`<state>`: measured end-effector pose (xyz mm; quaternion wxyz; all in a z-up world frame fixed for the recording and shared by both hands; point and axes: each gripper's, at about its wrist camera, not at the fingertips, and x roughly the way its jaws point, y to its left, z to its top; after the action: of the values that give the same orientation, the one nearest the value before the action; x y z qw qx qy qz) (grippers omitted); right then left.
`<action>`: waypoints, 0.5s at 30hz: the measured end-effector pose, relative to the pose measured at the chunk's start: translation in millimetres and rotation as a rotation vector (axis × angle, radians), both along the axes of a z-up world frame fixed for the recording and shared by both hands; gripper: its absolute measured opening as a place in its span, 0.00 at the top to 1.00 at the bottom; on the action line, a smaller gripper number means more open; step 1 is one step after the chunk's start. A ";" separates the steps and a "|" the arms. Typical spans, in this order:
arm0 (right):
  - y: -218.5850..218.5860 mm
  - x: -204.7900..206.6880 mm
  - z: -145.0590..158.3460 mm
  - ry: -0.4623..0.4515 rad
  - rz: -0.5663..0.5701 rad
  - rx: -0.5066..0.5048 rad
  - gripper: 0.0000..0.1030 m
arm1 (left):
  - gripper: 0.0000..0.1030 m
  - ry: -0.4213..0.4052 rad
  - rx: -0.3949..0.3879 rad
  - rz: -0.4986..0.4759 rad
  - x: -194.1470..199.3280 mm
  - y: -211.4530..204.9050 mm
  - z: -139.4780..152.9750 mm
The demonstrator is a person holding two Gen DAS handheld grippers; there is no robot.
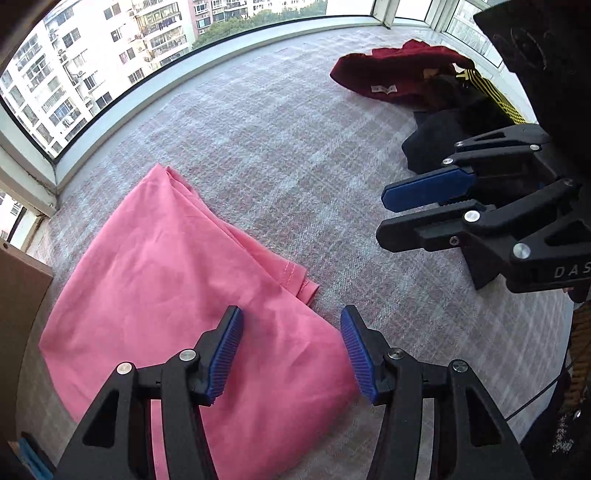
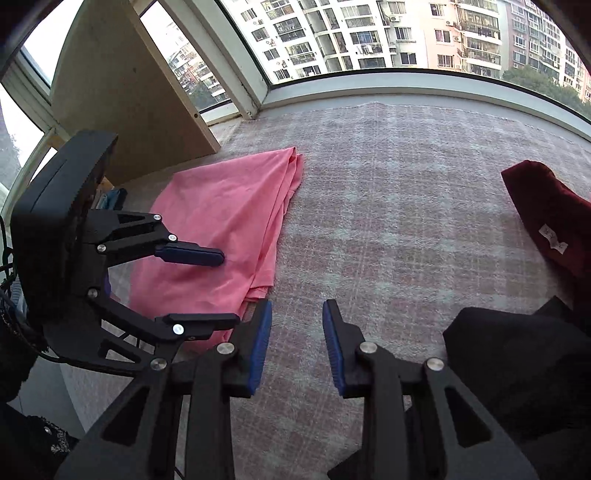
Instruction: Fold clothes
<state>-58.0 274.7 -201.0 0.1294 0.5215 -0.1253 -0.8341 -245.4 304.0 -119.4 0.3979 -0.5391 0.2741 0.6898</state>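
the left gripper (image 1: 291, 350) hangs just above the near part of the pink garment (image 1: 166, 295), its blue-padded fingers spread wide with nothing between them. that pink garment lies folded over on the checked pink-and-grey blanket (image 1: 277, 155) that covers the surface, off toward the left side, with a stitched hem corner poking out from its right edge and its far end bunched into a narrow point toward the window (image 1: 92, 66). the right gripper (image 2: 297, 343) is also spread apart and empty, held over bare blanket (image 2: 406, 221) to the right of the pink garment (image 2: 229, 214), not touching it. from the left wrist view the right gripper (image 1: 384, 214) shows side-on at the right, its two fingers apart, one blue pad facing up. further right sits a loose heap: a dark red garment (image 1: 391, 74) with a small white label showing, a black garment (image 1: 436, 140) in front of it, and something black with yellow stripes (image 1: 495, 92) tucked between them. in the right wrist view the black garment (image 2: 517, 362) lies just beside the right gripper's right finger, and the dark red garment (image 2: 546, 214) lies beyond it. a tan wooden panel (image 2: 125, 92) stands at the left end by the window (image 2: 369, 33), and apartment blocks fill the glass.
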 end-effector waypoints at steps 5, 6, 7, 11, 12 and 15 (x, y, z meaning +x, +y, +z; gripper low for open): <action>-6.0 -11.3 -8.2 -0.007 0.088 0.049 0.69 | 0.78 -0.012 -0.002 -0.016 -4.7 -5.9 -3.3; -7.0 -14.4 -10.1 -0.010 0.100 0.057 0.69 | 0.86 -0.048 0.023 0.001 -11.0 -10.1 -1.1; -8.0 -17.5 -11.4 -0.010 0.113 0.057 0.69 | 0.97 -0.063 0.038 0.017 -15.2 -14.9 -0.1; -12.0 -28.8 -12.8 0.008 0.144 0.051 0.69 | 0.98 -0.088 0.098 0.074 -24.3 -32.4 7.4; -12.9 -30.1 -11.9 0.017 0.152 0.039 0.69 | 0.98 -0.087 0.115 0.087 -24.8 -36.1 10.3; -18.3 -30.6 -7.9 0.064 0.202 -0.005 0.69 | 0.98 -0.084 0.163 0.126 -26.3 -47.5 19.2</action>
<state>-88.6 256.5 -208.9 0.2180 0.5041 -0.0698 -0.8327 -271.7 256.5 -100.2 0.4075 -0.5495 0.1658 0.7103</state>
